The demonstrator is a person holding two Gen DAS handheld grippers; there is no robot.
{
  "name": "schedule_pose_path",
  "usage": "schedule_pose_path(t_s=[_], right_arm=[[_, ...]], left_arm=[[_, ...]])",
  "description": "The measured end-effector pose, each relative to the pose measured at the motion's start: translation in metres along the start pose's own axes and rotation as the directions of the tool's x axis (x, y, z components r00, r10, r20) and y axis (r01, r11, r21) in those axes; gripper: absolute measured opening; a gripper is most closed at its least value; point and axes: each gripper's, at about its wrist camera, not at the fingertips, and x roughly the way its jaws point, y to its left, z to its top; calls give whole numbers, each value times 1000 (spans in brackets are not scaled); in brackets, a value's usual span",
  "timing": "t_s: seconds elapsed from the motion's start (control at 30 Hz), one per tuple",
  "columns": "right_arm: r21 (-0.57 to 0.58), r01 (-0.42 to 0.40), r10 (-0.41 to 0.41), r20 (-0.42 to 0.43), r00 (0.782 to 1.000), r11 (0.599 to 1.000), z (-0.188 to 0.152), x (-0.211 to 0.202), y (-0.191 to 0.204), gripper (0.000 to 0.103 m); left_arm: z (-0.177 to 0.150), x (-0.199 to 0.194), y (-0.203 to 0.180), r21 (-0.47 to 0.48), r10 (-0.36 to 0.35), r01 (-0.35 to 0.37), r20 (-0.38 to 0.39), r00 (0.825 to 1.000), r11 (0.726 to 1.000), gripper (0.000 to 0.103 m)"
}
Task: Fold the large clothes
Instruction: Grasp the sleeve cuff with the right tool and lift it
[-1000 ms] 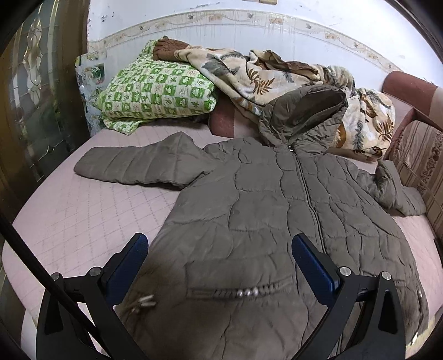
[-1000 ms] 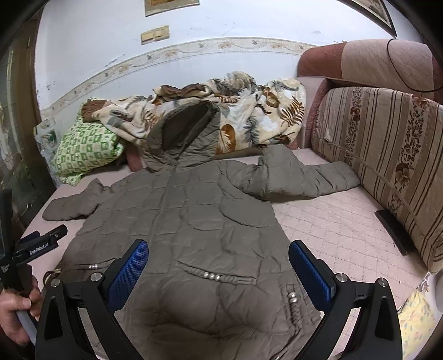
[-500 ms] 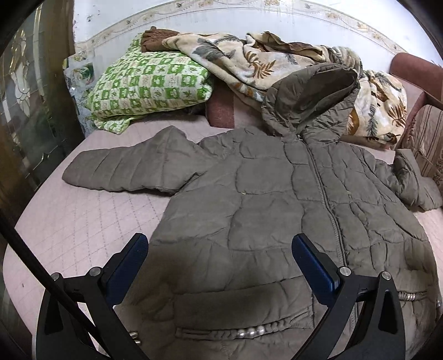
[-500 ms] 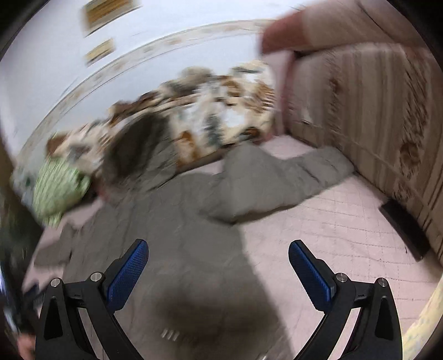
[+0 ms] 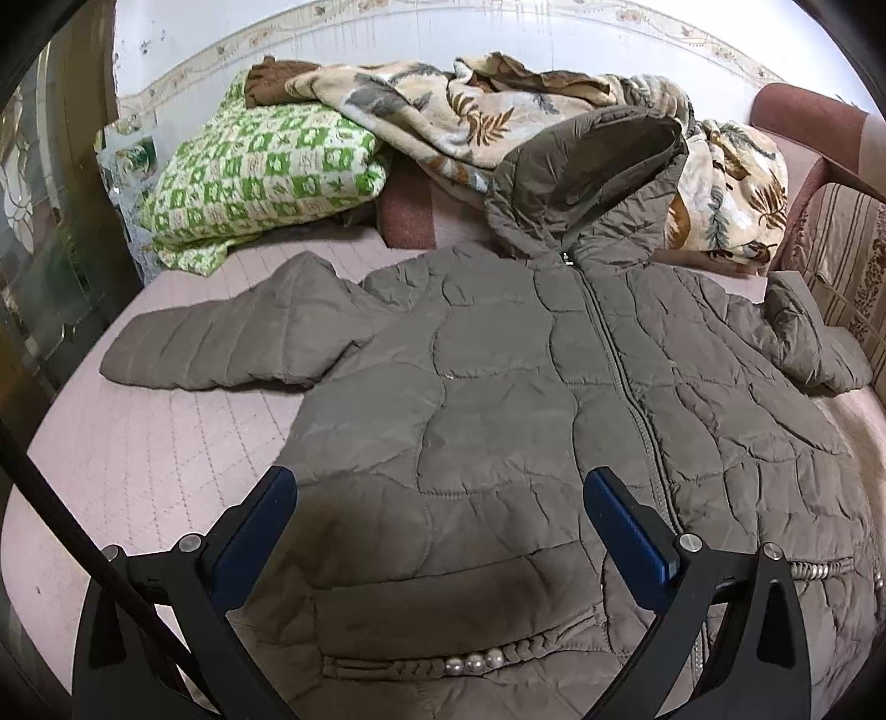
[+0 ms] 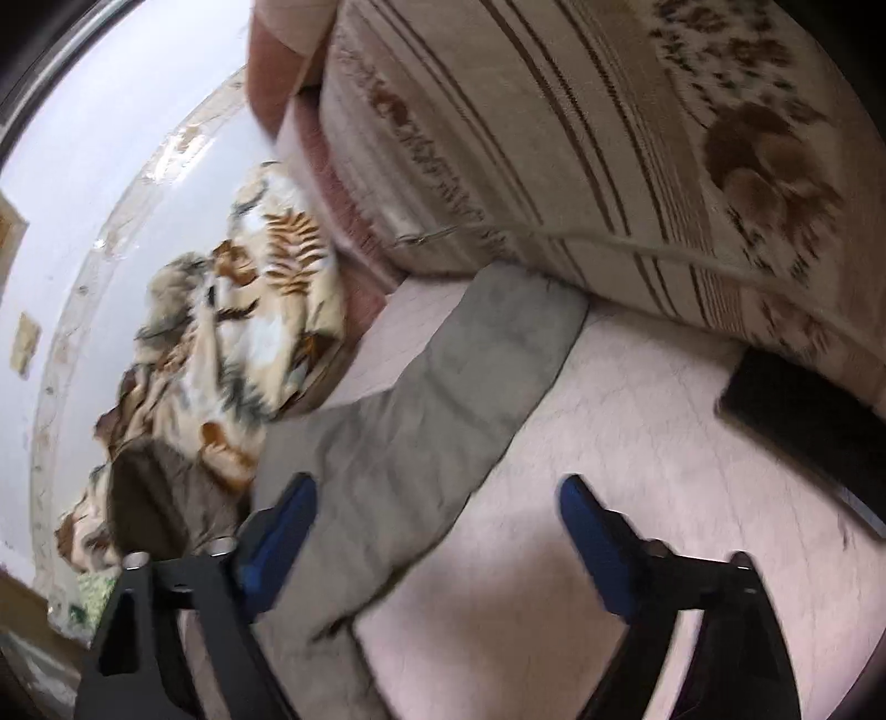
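Quilted jacket (image 5: 498,421) spread flat on the bed (image 5: 138,459), zipper up. Left gripper (image 5: 437,498) above its hem, jaws wide apart, empty. Right gripper (image 6: 437,509) likewise spread, above one sleeve (image 6: 443,387).

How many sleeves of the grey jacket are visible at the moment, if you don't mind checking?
2. One sleeve lies stretched out toward the green checked pillow; the other sleeve reaches toward the striped sofa back.

You face a white wall (image 5: 498,33) with a patterned border, above a pink quilted bed (image 5: 138,454) and striped cushion (image 6: 609,138).
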Motion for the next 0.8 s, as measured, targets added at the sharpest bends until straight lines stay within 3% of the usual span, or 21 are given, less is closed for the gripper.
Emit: schedule_pose_path(t_s=[0.07, 0.17, 0.27, 0.43, 0.6, 0.67, 0.7, 0.73, 0.8], right_arm=[[-13, 18, -19, -24, 1000, 1000, 14, 21, -4, 76], [6, 54, -54, -41, 998, 999, 25, 50, -10, 75], [-18, 152, -152, -29, 988, 988, 40, 78, -16, 72], [2, 249, -248, -28, 968, 969, 62, 115, -37, 64], [-16, 242, -243, -20, 970, 970, 68, 141, -47, 63], [-17, 195, -195, 4, 981, 981, 70, 142, -49, 49], [-15, 178, -178, 5, 984, 984, 71, 141, -52, 28], [-13, 158, -158, 0, 987, 987, 70, 140, -54, 20], [-22, 112, -112, 16, 994, 993, 71, 128, -51, 15]], left_arm=[[-1, 4, -1, 5, 4, -4, -6, 1000, 1000, 103], [-2, 8, -4, 16, 4, -4, -11, 1000, 1000, 103], [-2, 13, -7, 23, -6, 6, -22, 1000, 1000, 103], [-3, 19, -10, 30, -13, 14, -35, 999, 999, 103], [-3, 26, -14, 39, -13, 15, -47, 999, 999, 103], [-4, 28, -15, 43, -11, 13, -51, 999, 999, 103], [-4, 28, -16, 44, -10, 13, -53, 999, 999, 103], [-4, 28, -16, 43, -11, 13, -52, 999, 999, 103], [-4, 27, -15, 38, -9, 11, -47, 999, 999, 103]])
